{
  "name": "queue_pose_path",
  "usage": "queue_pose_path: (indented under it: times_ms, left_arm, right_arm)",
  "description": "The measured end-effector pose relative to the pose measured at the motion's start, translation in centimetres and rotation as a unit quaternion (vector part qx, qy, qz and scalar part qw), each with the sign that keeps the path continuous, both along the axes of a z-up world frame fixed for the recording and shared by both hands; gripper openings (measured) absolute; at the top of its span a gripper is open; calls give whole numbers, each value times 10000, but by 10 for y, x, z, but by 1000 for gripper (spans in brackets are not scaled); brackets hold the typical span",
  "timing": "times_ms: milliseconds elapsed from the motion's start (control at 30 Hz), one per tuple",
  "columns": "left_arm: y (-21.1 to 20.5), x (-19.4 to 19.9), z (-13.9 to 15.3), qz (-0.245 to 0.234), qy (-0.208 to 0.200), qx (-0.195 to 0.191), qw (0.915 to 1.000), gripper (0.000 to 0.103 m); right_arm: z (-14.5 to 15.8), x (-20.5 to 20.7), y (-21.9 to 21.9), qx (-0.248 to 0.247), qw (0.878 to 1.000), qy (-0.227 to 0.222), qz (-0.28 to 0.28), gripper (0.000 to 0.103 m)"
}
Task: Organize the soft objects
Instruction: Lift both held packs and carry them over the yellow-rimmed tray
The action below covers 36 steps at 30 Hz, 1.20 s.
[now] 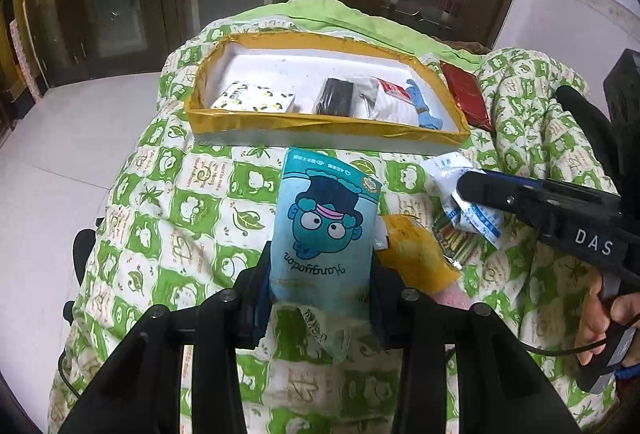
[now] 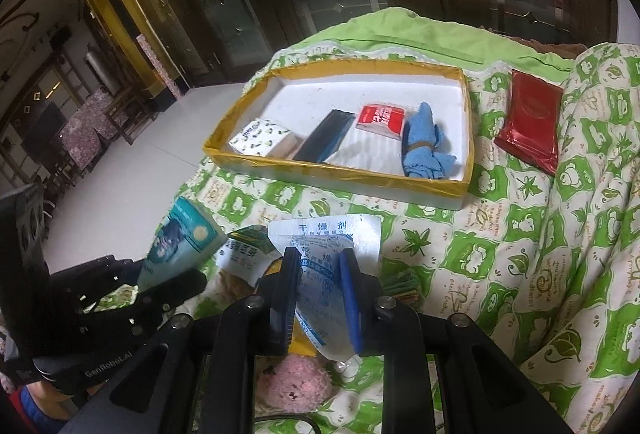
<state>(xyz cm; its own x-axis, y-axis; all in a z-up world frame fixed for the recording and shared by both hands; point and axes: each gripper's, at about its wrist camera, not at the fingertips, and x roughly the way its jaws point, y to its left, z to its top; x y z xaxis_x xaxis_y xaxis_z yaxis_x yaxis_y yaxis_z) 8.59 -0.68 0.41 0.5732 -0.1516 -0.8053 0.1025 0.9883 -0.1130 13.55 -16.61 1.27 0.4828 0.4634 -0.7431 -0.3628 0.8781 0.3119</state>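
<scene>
Right now the left gripper is clenching a blue tissue pack printed with a cartoon face, its fingers pressing both sides of the pack's near end while the pack is hanging above the green-and-white quilt, just short of the tray. Beside it, the right gripper is pinching a white desiccant sachet with blue printing, the sachet sticking up crumpled between the two blue pads. Beyond both, a shallow white foam tray edged with yellow tape is sitting on the quilt, holding a patterned tissue pack, a dark flat pack, a red-and-white packet and a rolled blue cloth. A red foil pouch is lying on the quilt just right of the tray. A pink fluffy item is peeking out beneath the right gripper, and a yellow soft piece is resting near the tissue pack.
</scene>
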Motion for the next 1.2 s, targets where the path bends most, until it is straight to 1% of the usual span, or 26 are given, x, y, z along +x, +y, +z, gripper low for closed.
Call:
queue_pose_path:
  times_ms: [100, 300, 467, 667, 767, 900, 1100, 1200]
  left_arm:
    - [0, 4, -6, 25, 22, 134, 9999, 38]
    - [6, 4, -14, 136, 53, 158, 9998, 38]
    - [9, 3, -14, 181, 14, 95, 9998, 39]
    - [11, 4, -13, 153, -26, 150, 9998, 39]
    - [14, 4, -12, 161, -30, 130, 9998, 39]
    - [18, 8, -9, 186, -39, 54, 9998, 39]
    - [22, 19, -1, 207, -90, 14, 9997, 39]
    - [23, 25, 2, 204, -99, 22, 9997, 39]
  right_arm:
    - [-3, 2, 2, -79, 10000, 30, -29, 22]
    - [-8, 2, 3, -179, 9998, 82, -60, 22]
    - [-11, 3, 4, -261, 9996, 75, -73, 22]
    - [-10, 6, 1, -283, 9994, 50, -169, 22]
    - [-4, 11, -7, -214, 9994, 41, -271, 22]
    - [14, 21, -25, -79, 9985, -21, -539, 22]
    - [40, 49, -52, 98, 9959, -104, -894, 22]
    - [45, 65, -57, 187, 9950, -67, -974, 22]
